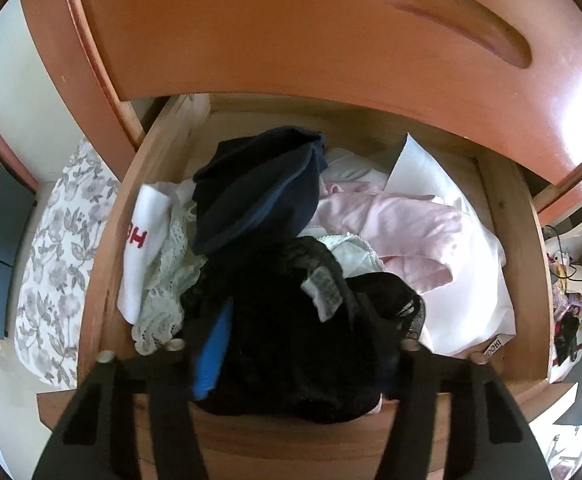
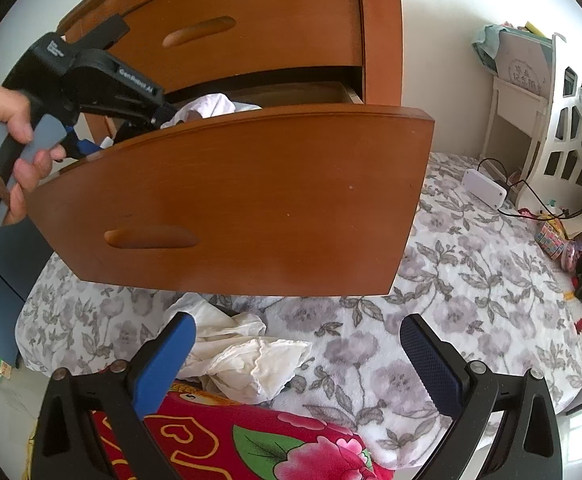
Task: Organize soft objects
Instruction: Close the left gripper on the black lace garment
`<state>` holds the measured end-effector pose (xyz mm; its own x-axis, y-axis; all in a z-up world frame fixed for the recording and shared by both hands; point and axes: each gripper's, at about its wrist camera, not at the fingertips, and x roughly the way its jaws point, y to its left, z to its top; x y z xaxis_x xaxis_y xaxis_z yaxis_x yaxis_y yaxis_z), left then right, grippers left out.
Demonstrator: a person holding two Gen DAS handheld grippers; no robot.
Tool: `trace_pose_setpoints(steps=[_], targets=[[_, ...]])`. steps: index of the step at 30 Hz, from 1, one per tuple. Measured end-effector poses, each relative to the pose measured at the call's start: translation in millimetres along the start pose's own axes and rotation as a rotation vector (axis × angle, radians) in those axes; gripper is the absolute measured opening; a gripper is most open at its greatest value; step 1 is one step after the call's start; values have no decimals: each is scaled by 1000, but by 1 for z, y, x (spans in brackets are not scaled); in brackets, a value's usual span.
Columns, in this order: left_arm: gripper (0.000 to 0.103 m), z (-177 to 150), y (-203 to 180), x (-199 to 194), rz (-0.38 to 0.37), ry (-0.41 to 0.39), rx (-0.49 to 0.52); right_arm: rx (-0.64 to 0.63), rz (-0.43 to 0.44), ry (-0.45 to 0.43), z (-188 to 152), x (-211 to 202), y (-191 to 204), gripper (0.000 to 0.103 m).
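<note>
**A:** What is the left gripper (image 1: 291, 344) doing?

**B:** It points steeply down into an open wooden drawer (image 1: 159, 168). A black lace garment (image 1: 291, 300) fills the space between its fingers. The blue pad of one finger (image 1: 213, 344) lies against the lace; the other finger is hidden under the fabric. So the jaws are partly closed around the lace, but I cannot tell if they clamp it.

**A:** What else lies in the drawer?

**B:** Just beyond the fingertips, a dark navy garment (image 1: 259, 196) sits on the heap. Beyond and to one side is a pink garment (image 1: 403, 224) over white cloth (image 1: 475, 292). To the other side, a white cloth with red letters (image 1: 147, 224) and cream lace (image 1: 167, 288).

**A:** And the right gripper (image 2: 299, 356)?

**B:** Its jaws stand wide apart, holding nothing. It hangs over a flowered bedspread (image 2: 471, 280), well below the drawer front. A crumpled cream cloth (image 2: 251, 356) lies between the fingers, untouched, and a red flowered fabric (image 2: 231, 440) lies under the gripper body.

**A:** Is the person visible?

**B:** A hand (image 2: 7, 132) grips the left tool's handle beside the drawer.
</note>
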<state>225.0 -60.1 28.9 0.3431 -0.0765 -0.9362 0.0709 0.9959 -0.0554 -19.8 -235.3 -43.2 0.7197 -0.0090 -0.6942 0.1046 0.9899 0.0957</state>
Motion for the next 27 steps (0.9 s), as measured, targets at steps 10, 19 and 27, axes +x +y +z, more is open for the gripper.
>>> trace_pose_setpoints(steps=[10,19,27], targets=[[9,-6,12,-17,-33,-59,-4,1,0,0,0,0,0,103],[5,-8,32,-30,-70,-124,-53,0,0,0,0,0,-1,103],[5,-13,40,-68,-130,-230,-62,-4,-8,0,0,0,0,103]])
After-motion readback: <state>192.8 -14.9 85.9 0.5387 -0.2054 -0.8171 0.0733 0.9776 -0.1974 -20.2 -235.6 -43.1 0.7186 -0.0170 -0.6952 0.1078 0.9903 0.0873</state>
